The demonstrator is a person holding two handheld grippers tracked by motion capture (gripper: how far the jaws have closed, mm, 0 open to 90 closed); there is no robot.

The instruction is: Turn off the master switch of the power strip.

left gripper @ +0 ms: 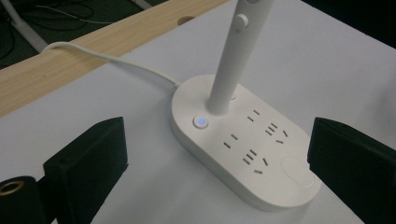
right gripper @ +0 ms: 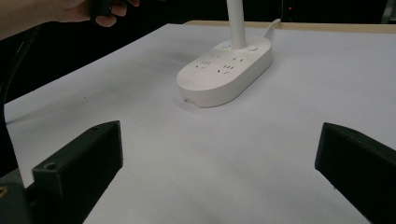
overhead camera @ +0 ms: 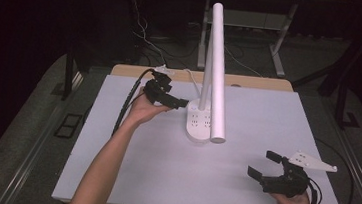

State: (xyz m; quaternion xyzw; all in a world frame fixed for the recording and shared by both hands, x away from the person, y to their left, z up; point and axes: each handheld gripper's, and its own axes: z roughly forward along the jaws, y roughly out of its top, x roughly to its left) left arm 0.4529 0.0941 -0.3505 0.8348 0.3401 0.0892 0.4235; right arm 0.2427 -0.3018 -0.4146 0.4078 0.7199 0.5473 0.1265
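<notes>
The left claw (overhead camera: 181,102) hovers with jaws spread wide and nothing between them, just beside the white lamp base (left gripper: 243,140), whose small button (left gripper: 201,122) glows blue. The right claw (overhead camera: 263,166), equally wide open and empty, sits well apart near the bench's (overhead camera: 137,168) front right corner. The lamp's white tube (overhead camera: 218,70) leans over the base; its cord (left gripper: 107,55) trails toward the wooden back edge (left gripper: 93,51).

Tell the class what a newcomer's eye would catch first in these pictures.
A tall white desk lamp on an oval base with sockets stands mid-table, a small blue-lit button glowing on it. The open left gripper hovers beside it; the open right gripper waits near the table's front right.
</notes>
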